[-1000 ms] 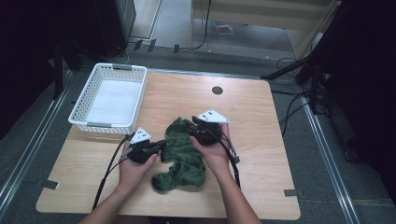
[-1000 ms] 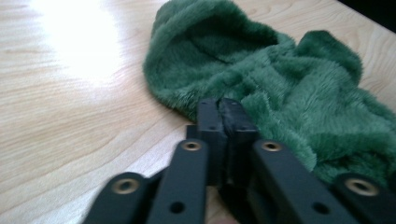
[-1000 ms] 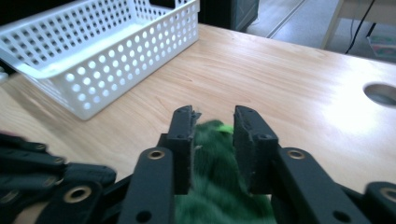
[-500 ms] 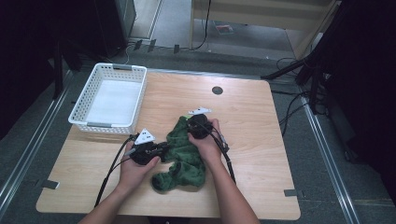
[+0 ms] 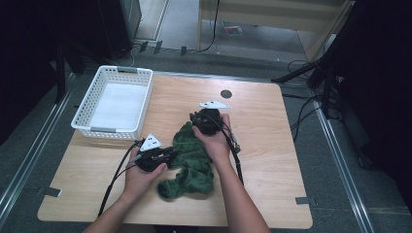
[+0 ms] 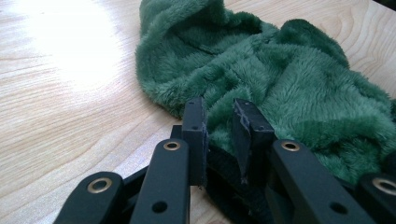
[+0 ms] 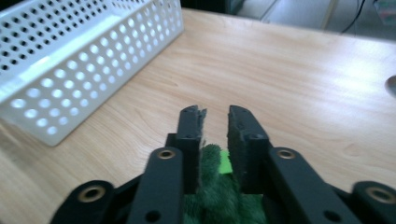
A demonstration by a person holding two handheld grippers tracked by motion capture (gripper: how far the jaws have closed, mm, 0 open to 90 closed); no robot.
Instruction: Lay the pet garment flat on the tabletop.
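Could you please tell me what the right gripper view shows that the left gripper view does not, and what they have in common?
Right gripper view alone: the white perforated basket standing on the table, and a bright green tag between its tool's jaws, which have just been closing on a fold of cloth. Left gripper view alone: the broad, rumpled spread of the green fleece cloth, with an edge of it between that tool's jaws. Both: the cloth, black jaws and the pale wooden table.

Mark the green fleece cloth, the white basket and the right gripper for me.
green fleece cloth (image 5: 194, 154): high view, middle of the crumpled pile.
white basket (image 5: 92, 129): high view, near wall of its rim.
right gripper (image 7: 215, 122): right gripper view, midway between its fingertips.
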